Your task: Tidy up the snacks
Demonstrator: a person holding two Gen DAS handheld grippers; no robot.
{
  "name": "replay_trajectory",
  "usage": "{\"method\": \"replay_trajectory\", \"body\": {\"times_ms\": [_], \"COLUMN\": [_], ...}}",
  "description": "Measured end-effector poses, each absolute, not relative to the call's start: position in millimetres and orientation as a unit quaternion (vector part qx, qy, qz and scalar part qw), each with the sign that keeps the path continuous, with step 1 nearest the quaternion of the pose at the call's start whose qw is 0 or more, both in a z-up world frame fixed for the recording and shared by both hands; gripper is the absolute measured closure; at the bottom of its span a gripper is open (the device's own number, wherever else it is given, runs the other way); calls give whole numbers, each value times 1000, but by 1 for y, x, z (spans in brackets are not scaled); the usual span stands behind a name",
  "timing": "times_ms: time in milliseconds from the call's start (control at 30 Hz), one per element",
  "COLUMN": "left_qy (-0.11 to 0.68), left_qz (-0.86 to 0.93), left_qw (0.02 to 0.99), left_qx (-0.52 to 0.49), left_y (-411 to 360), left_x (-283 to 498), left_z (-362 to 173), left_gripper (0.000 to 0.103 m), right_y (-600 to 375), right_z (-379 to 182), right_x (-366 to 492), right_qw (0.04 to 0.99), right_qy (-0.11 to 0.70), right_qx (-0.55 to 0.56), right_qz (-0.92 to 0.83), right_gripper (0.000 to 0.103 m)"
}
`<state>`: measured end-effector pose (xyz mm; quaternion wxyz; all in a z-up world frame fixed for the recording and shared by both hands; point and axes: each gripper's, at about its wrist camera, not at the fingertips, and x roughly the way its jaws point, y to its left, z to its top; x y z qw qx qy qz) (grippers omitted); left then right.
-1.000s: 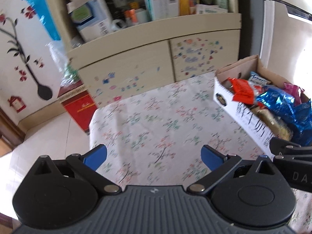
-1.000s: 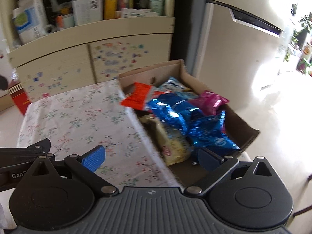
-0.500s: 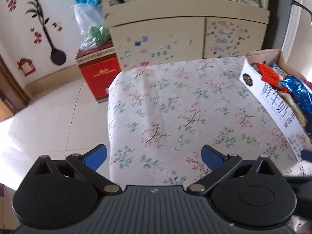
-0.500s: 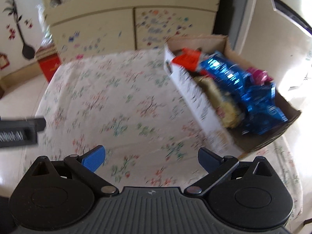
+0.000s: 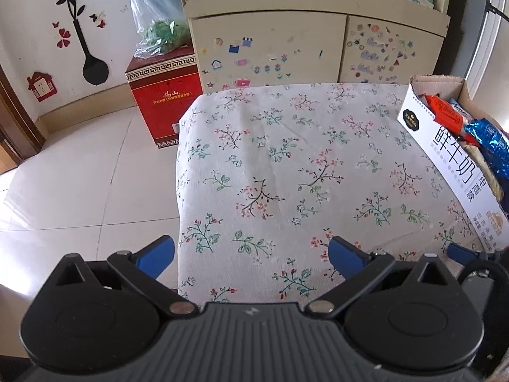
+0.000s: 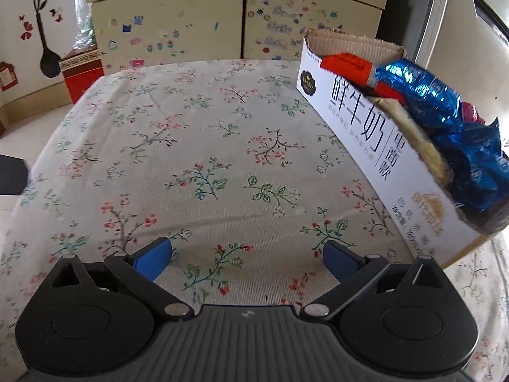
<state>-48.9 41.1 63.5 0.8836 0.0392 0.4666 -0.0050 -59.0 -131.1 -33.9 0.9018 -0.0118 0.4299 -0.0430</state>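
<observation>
A white cardboard box (image 6: 359, 127) full of snack packets stands on the right side of a table with a flowered cloth (image 6: 203, 159). From it stick out a red packet (image 6: 346, 65), shiny blue bags (image 6: 423, 92) and a yellowish packet (image 6: 423, 146). The left wrist view has the box (image 5: 445, 159) at its right edge. My left gripper (image 5: 251, 254) is open over the table's near left edge, nothing between its fingers. My right gripper (image 6: 246, 256) is open low over the cloth, left of the box, holding nothing. Its blue fingertip (image 5: 458, 253) shows in the left wrist view.
Behind the table stands a beige cabinet (image 5: 286, 47) covered in stickers, with cluttered shelves above. A red carton (image 5: 165, 95) with a plastic bag (image 5: 159, 22) on top sits on the tiled floor at the left. A pale fridge door (image 6: 470, 41) is at the right.
Both grippers have drawn back and dropped lower toward the near side of the table, so the box now sits farther right in each view. Both stay open.
</observation>
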Motion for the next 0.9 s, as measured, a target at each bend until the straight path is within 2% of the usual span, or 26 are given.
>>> {"method": "replay_trajectory", "body": {"times_ms": [500,900], "left_qy": [465,468], "left_qz": [-8,-5], "left_qw": [885,883], "left_qx": [37,38], "left_y": [42,41], "left_x": [-48,-44], "left_z": [62,59], "left_gripper": [1,1], "right_y": [-123,-122], "right_z": [-55,-55], "right_x": [-35,-34], "right_qw": [945,945], "right_qy": [326,324], "right_qx": [-11,-12], "right_qz": [-40,-40], "right_gripper": [0,0]}}
